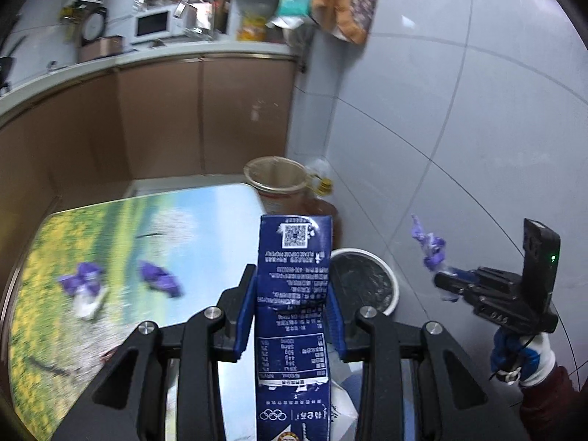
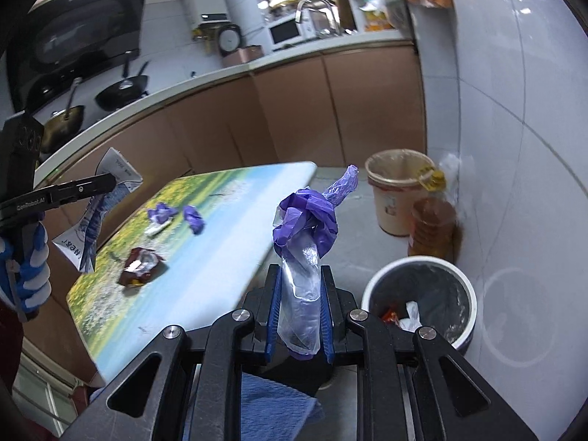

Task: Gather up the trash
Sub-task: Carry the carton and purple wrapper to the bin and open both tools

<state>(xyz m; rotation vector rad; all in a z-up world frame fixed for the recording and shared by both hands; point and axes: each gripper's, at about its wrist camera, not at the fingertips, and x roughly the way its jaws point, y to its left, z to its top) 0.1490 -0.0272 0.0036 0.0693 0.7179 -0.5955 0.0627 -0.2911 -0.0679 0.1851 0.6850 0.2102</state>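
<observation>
Now both grippers [image 1: 292, 316] [image 2: 299, 316] grip trash.

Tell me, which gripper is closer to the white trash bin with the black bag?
Right, though it is close. The right gripper, clamping the purple wrapper, hangs just beside the bin. The left gripper, holding the blue carton, sits over the table edge.

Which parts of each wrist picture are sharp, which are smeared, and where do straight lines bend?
Left wrist view: the milk carton in the left gripper is crisp, while the table and its purple scraps smear. Right wrist view: the purple plastic bag in the right gripper is sharp, and the worktop edge bows from fisheye distortion.
</observation>
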